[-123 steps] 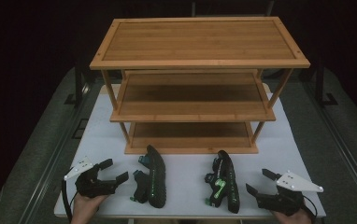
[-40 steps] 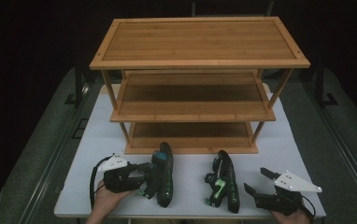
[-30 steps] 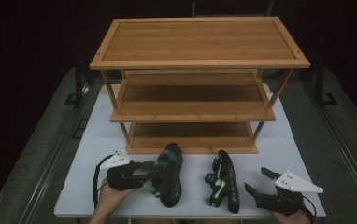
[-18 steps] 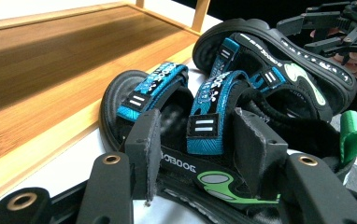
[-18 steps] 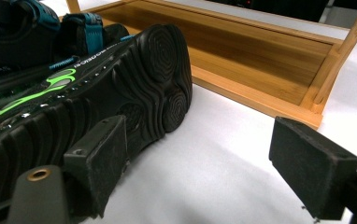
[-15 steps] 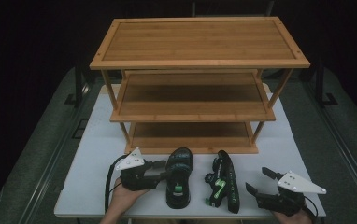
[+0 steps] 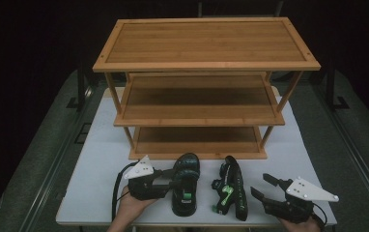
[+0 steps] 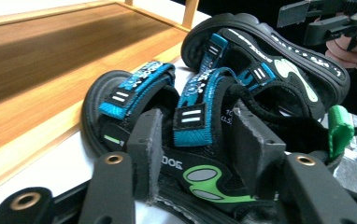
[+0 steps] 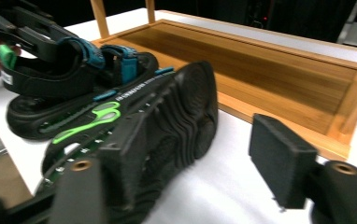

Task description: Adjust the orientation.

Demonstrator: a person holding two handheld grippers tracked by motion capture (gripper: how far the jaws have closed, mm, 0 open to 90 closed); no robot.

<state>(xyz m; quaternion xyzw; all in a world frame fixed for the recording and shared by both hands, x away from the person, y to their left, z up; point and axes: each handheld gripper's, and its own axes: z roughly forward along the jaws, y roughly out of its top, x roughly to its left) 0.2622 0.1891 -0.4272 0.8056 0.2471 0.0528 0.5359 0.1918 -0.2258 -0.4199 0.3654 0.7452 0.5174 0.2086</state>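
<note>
Left gripper point(image 7: 165, 180) clamps the upright sandal's point(image 7: 184, 186) strap; right gripper point(image 7: 264, 190), part-open and closing, sits just beside the tipped sandal point(image 7: 233, 188)

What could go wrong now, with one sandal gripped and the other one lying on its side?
1. The left gripper holds the upright sandal only by its side strap, so it might tilt or slip when lifted.
2. The right gripper, its jaws just closing, is open beside the tipped sandal; its sole could be pushed away instead of caught.
3. Both sandals lie close together, so moving one could bump the other.
</note>
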